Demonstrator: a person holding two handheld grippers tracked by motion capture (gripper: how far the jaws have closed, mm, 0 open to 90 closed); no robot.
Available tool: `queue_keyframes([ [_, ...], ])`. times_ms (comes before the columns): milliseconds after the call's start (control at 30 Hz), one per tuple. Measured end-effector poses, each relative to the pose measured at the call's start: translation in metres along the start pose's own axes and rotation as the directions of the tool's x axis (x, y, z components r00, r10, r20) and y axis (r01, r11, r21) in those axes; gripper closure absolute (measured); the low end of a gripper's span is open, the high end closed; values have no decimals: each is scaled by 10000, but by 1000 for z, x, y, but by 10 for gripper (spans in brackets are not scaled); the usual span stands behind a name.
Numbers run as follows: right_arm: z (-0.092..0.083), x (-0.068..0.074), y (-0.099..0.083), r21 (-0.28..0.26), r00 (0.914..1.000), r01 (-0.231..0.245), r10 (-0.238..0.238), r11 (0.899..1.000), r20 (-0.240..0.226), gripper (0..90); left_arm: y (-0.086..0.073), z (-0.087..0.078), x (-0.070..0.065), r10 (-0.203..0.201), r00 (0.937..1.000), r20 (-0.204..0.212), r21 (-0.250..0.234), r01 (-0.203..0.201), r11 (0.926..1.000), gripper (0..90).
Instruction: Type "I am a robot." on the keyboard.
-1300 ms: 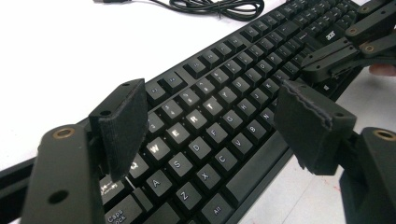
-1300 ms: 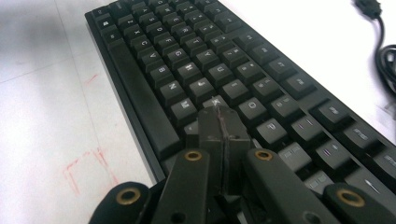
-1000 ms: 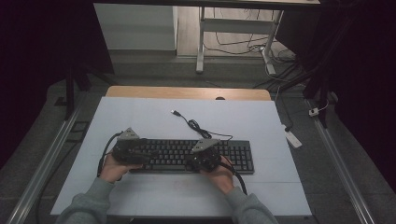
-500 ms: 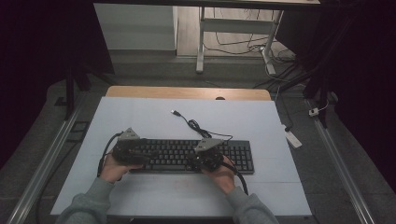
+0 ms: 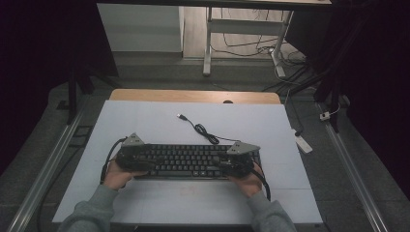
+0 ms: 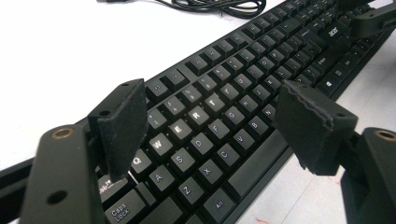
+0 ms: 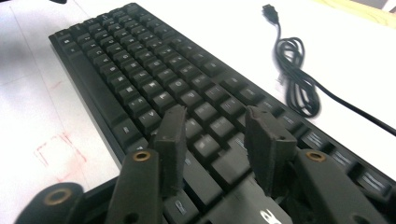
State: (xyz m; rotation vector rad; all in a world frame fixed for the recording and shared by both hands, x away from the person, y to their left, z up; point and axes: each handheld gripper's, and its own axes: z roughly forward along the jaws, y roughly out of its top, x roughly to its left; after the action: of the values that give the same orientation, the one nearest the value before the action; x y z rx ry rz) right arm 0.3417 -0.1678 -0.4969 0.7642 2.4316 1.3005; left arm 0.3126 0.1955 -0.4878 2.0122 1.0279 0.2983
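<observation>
I had the black plastic keyboard (image 5: 188, 162) lying flat on the near half of the smooth white counter (image 5: 145, 121), its coiled rubbery cable (image 5: 203, 130) trailing toward the far side. My left tool (image 6: 219, 126) hung wide over the blocky left keys, gripping nothing. My right tool (image 7: 217, 149) had just been opening over the right end, its rough pads apart and empty.
</observation>
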Motion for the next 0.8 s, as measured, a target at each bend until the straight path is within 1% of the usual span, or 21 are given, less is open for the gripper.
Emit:
queue_keyframes([
  [100,-6,-4,-4,-14,9999,-28,29,10000,122,558,-1,0,-1,9,10000,-49,-16,-9,10000,259],
  [200,-11,-7,-8,46,9997,53,-54,10000,236,547,-2,0,-1,39,10000,-74,-32,-39,10000,260],
  [433,-27,-16,-18,12,9990,-13,12,10000,454,537,-9,-5,-3,53,9998,-211,-113,-56,9999,260],
  [533,-36,-20,-25,34,9979,18,-20,10000,647,535,-15,-7,-5,65,9997,-250,-140,-69,9999,260],
  [667,-53,-26,-37,18,9958,-140,138,9999,905,533,-23,-14,-7,62,9994,-344,-215,-69,9997,260],
  [800,-73,-31,-50,-75,9918,-266,273,9996,1248,528,-32,-22,-8,28,9989,-477,-347,-45,9994,261],
])
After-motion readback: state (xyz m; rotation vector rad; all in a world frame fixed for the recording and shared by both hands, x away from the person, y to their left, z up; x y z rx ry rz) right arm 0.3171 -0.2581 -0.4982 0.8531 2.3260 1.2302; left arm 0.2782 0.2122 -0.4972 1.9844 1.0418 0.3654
